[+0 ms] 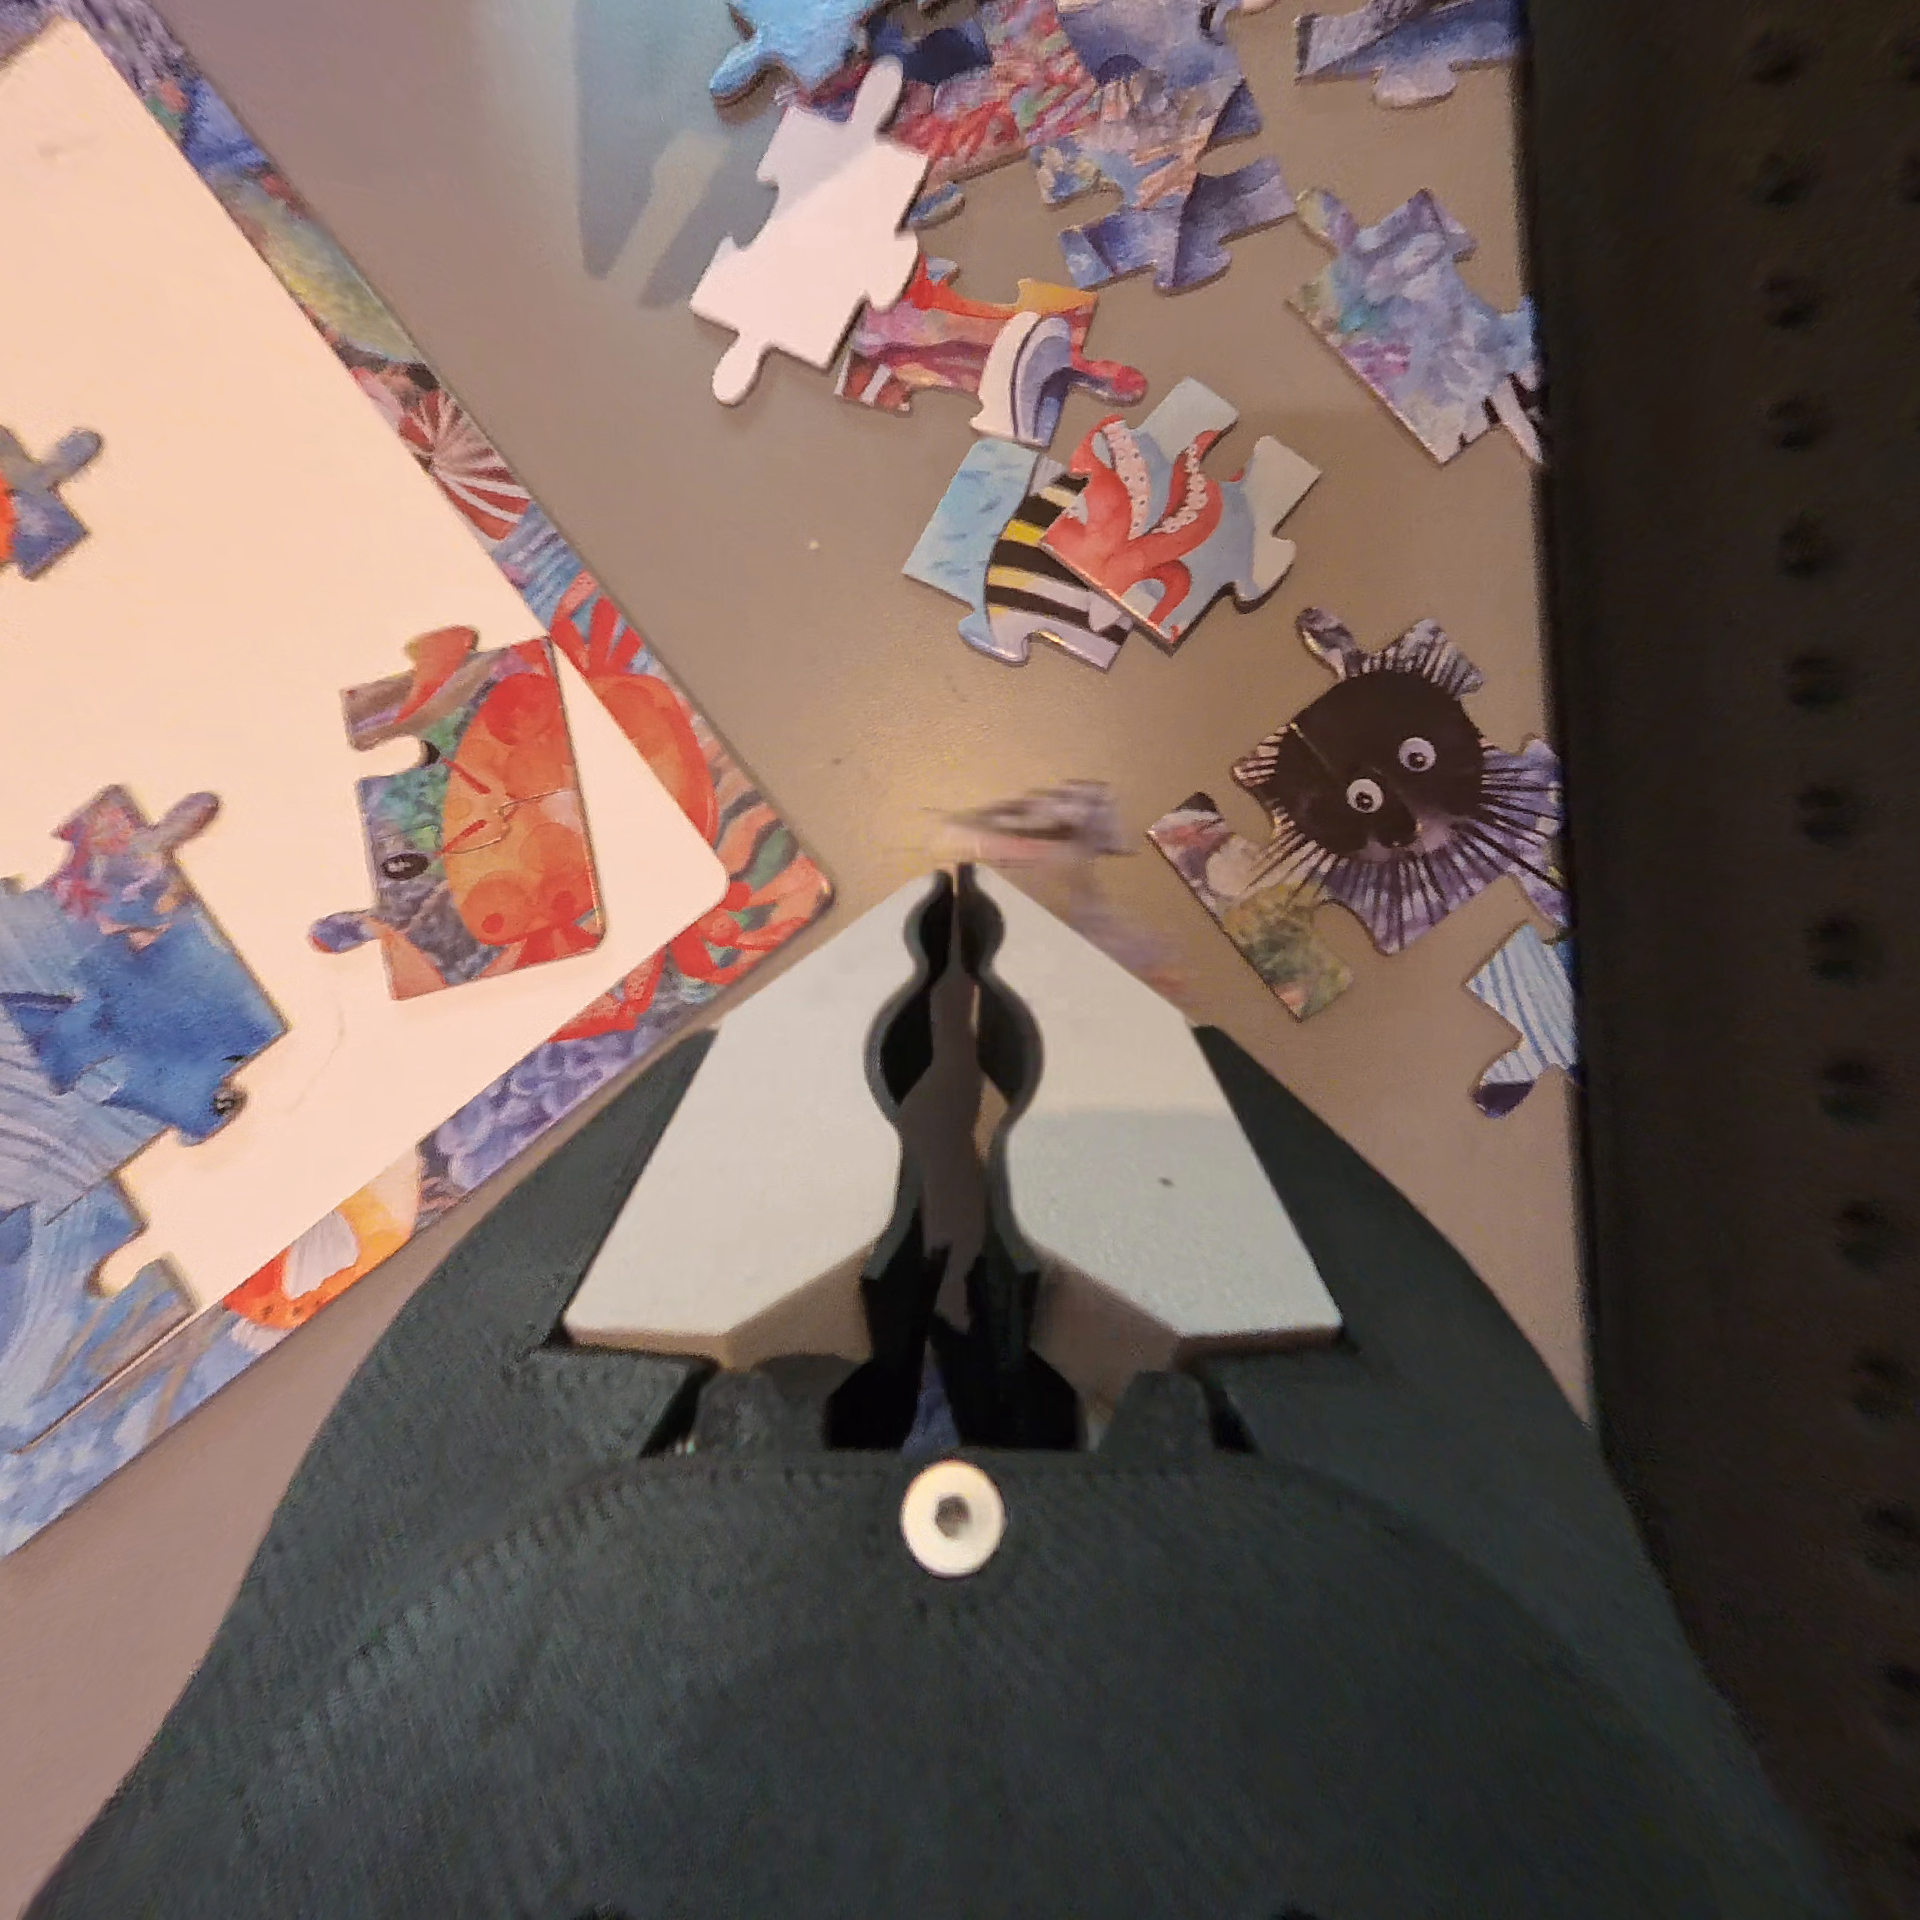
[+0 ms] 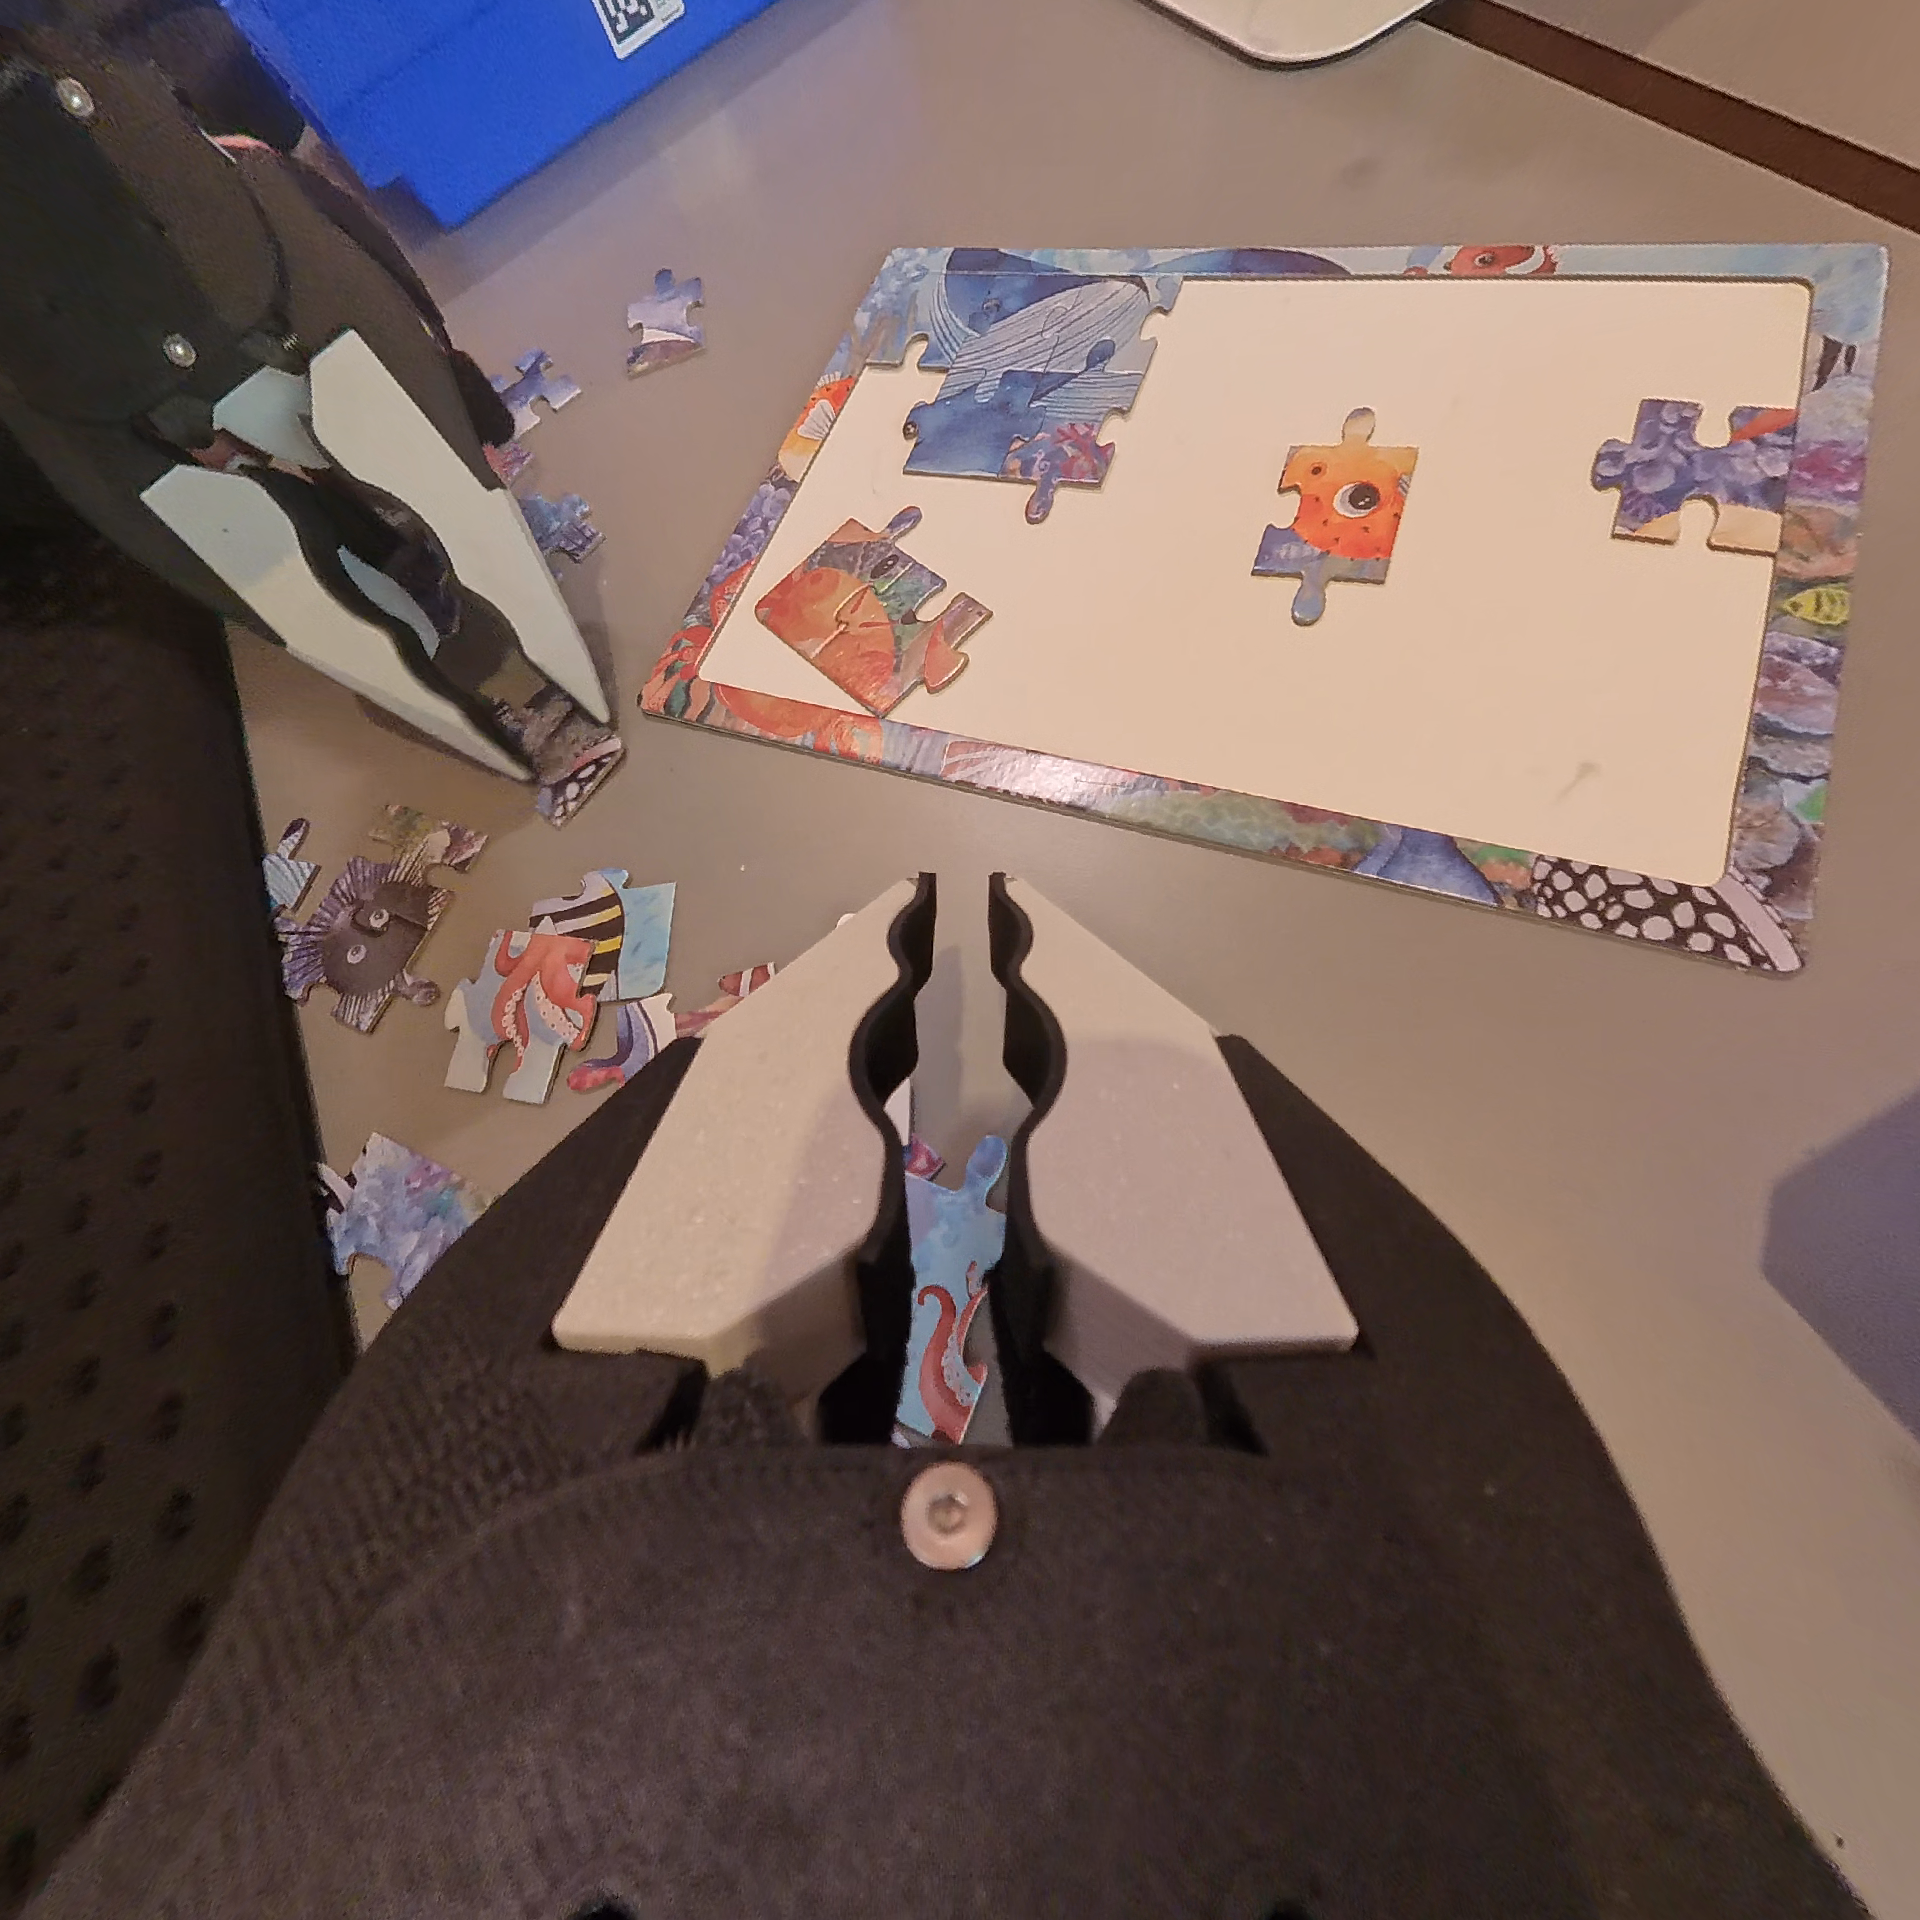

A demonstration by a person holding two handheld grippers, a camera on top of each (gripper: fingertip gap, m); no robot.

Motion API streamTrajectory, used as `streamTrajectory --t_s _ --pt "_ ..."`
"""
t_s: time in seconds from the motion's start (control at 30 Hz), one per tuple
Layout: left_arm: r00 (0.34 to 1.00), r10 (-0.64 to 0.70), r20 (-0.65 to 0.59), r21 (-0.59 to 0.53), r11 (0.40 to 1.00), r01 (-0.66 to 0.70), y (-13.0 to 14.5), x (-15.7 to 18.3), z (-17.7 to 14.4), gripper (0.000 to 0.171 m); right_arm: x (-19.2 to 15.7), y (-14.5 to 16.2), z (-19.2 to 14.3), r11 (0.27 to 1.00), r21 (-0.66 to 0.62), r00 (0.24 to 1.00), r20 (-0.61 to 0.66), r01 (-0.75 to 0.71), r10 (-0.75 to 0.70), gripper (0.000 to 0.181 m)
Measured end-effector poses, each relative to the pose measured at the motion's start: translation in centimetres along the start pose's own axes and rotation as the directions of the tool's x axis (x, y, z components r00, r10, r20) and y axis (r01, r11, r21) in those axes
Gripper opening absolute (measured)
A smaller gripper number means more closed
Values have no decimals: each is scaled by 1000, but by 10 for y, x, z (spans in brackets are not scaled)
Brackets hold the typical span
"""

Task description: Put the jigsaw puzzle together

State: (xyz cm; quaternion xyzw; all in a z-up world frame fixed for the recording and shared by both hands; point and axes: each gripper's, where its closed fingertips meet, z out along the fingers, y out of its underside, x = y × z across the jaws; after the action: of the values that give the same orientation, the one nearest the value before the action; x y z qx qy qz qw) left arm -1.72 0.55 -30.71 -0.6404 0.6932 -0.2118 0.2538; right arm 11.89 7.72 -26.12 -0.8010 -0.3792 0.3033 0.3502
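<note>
My left gripper (image 1: 956,883) has its jaws pinched nearly together on a dark spotted piece (image 2: 582,779), held just above the grey table (image 2: 1351,1143). My right gripper (image 2: 961,883) holds nothing, its jaws parted by only a narrow slot, hovering over the loose pile. As I judge it, the step in hand is carrying the spotted piece to the puzzle tray (image 2: 1766,914). To do it well I should lift it clear of the raised frame, turn it until its pattern agrees with the spotted border at the tray's 5 o'clock corner, then lower it flat before letting go. The left wrist view shows that piece only as a blur at my tips, yet gives the scattered pile plainly: a white face-down piece (image 1: 821,239) at 12 o'clock and a black spiky fish piece (image 1: 1371,779) at 3 o'clock. The right wrist view shows the whole tray, with the joined whale pieces (image 2: 1029,374) at its 11 o'clock corner and an orange fish piece (image 2: 1340,509) lying loose in the middle.
</note>
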Motion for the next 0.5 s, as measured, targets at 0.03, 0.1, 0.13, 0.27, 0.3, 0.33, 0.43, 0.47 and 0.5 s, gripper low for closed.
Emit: streamTrajectory --t_s 0.03,0.1,0.13,0.27,0.3,0.33,0.43,0.47,0.5 --pt "1000 -10 24 26 1000 10 -3 -5 -3 0 0 0 0 1000 -1 1000 -1 3 -3 8" --pt "999 -29 20 48 998 28 -5 -8 -5 0 0 -1 0 1000 1 1000 -3 8 -8 8" --pt "999 -33 21 40 999 33 -3 -9 -5 0 0 -1 -1 1000 4 1000 -4 9 -9 8" --pt "999 -33 2 21 999 33 1 -6 -2 0 0 -3 -2 1000 11 1000 -8 13 -13 8" --pt "999 -38 -15 12 999 38 2 -4 -3 8 -1 -3 -2 1000 11 1000 -8 15 -15 8" --pt "998 -41 -49 -5 999 41 4 1 -4 21 -1 -4 -2 1000 11 1000 -7 17 -17 8" --pt "991 -10 -130 -38 999 5 11 18 -13 57 -3 -4 -2 1000 10 1000 -5 22 -22 8" --pt "989 -13 -144 -64 998 4 15 22 -15 73 -3 -4 -2 1000 11 1000 -5 24 -24 8" --pt "992 -9 -126 -77 997 0 19 21 -16 82 -4 -5 -2 1000 12 1000 -4 25 -25 8"
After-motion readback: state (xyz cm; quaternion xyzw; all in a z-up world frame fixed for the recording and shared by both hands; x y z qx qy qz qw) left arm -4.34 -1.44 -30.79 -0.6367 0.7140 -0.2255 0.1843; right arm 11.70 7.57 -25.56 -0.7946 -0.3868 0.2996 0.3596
